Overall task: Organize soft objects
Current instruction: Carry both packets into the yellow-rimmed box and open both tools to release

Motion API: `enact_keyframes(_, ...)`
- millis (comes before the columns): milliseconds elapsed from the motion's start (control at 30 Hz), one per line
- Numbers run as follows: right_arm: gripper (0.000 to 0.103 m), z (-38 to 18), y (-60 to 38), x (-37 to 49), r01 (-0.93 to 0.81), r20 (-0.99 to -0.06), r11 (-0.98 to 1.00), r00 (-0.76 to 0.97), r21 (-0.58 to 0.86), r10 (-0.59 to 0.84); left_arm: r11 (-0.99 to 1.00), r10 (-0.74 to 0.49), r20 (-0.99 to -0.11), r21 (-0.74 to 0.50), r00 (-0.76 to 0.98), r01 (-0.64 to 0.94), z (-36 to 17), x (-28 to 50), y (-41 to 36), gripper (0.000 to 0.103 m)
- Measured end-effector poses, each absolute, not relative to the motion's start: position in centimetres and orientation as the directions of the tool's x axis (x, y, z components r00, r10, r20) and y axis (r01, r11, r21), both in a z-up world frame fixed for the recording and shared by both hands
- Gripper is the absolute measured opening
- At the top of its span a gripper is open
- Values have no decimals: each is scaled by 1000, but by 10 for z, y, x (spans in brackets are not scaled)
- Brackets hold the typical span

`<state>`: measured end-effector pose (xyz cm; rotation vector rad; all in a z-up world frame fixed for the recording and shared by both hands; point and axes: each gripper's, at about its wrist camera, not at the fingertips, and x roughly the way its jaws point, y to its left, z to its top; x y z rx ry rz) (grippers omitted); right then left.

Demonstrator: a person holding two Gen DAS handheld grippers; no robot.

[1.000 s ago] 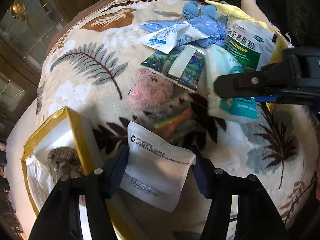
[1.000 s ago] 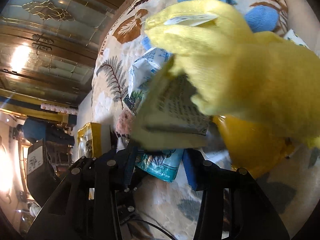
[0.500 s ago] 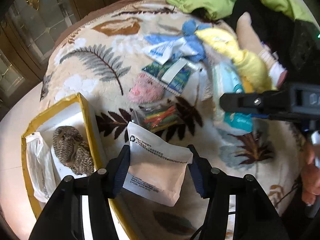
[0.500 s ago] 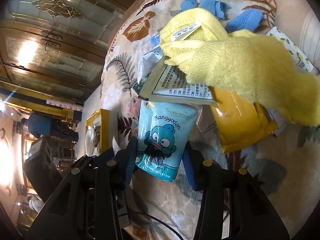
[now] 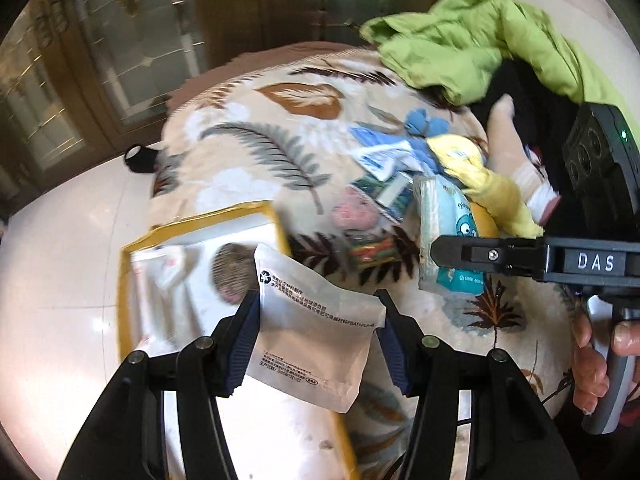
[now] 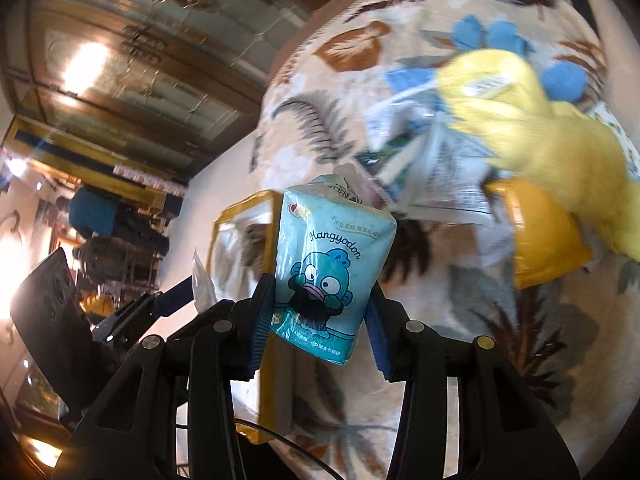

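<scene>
My left gripper is shut on a white printed pouch and holds it in the air over the near edge of a yellow-rimmed box. My right gripper is shut on a teal Hangyodon tissue pack, lifted above the leaf-patterned blanket; the pack also shows in the left wrist view. The box holds a brown furry toy and a white bag.
On the blanket lie a yellow plush cloth, a yellow pouch, blue cloths, paper sachets, a pink soft item and a pack of coloured sticks. A green garment lies at the back.
Both grippers have lifted and drawn back from the pile with their packs. The left one now hangs over the box. The tissue pack is clear of the blanket.
</scene>
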<state>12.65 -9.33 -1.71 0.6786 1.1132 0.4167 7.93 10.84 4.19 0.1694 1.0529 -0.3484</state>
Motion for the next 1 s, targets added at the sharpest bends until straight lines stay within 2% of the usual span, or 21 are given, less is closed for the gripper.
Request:
enact_keyframes(200, 43, -2, -44, 132, -83, -674, 737, 345, 671, 653, 964, -138, -869, -6, 476, 267, 43, 83, 147, 56)
enact_keyframes(367, 43, 2, 1, 146, -156, -697, 753, 295, 639, 653, 983, -66, -888, 21, 455, 184, 15, 89, 177, 56)
enact_keyframes(567, 43, -15, 49, 160, -220, -746, 776, 217, 591, 629, 992, -34, -911, 20, 411, 124, -21, 93, 199, 56)
enact_keyframes(1000, 43, -49, 98, 164, -286, -822, 820, 149, 496, 550, 1000, 8, -906, 16, 424, 15, -42, 93, 218, 57)
